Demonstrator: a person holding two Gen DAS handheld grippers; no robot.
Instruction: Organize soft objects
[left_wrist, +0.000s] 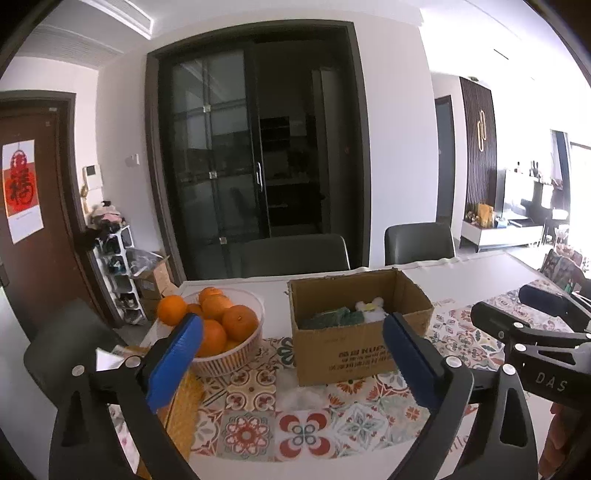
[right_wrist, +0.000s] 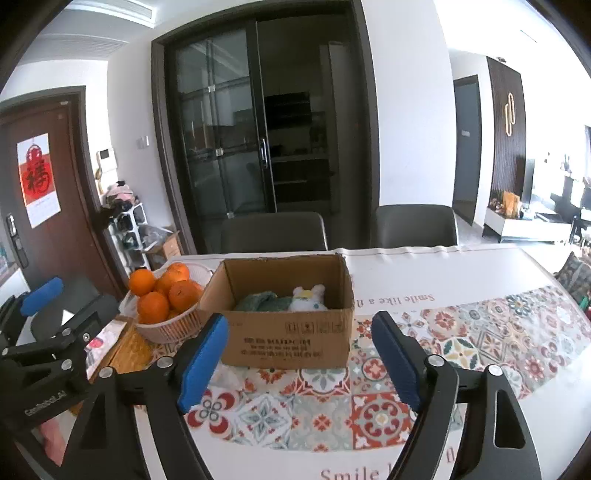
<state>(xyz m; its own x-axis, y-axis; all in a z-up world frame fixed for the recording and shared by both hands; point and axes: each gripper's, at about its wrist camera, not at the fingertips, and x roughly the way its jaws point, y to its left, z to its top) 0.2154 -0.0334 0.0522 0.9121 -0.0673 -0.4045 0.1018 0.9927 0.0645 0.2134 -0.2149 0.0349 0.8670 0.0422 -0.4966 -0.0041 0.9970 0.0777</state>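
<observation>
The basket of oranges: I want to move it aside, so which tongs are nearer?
Left, as far as I can judge. The left tongs are open with one pad just in front of the basket of oranges; the right tongs, also open, face the cardboard box beside it.

White table (right_wrist: 461, 269), patterned tile mat (right_wrist: 480, 332), cardboard box (right_wrist: 288, 339), orange basket (right_wrist: 166, 328), perhaps woven placemat (right_wrist: 129, 350)

green cloth (right_wrist: 264, 301) half hidden by box wall (right_wrist: 288, 334), box print unreadable
</observation>
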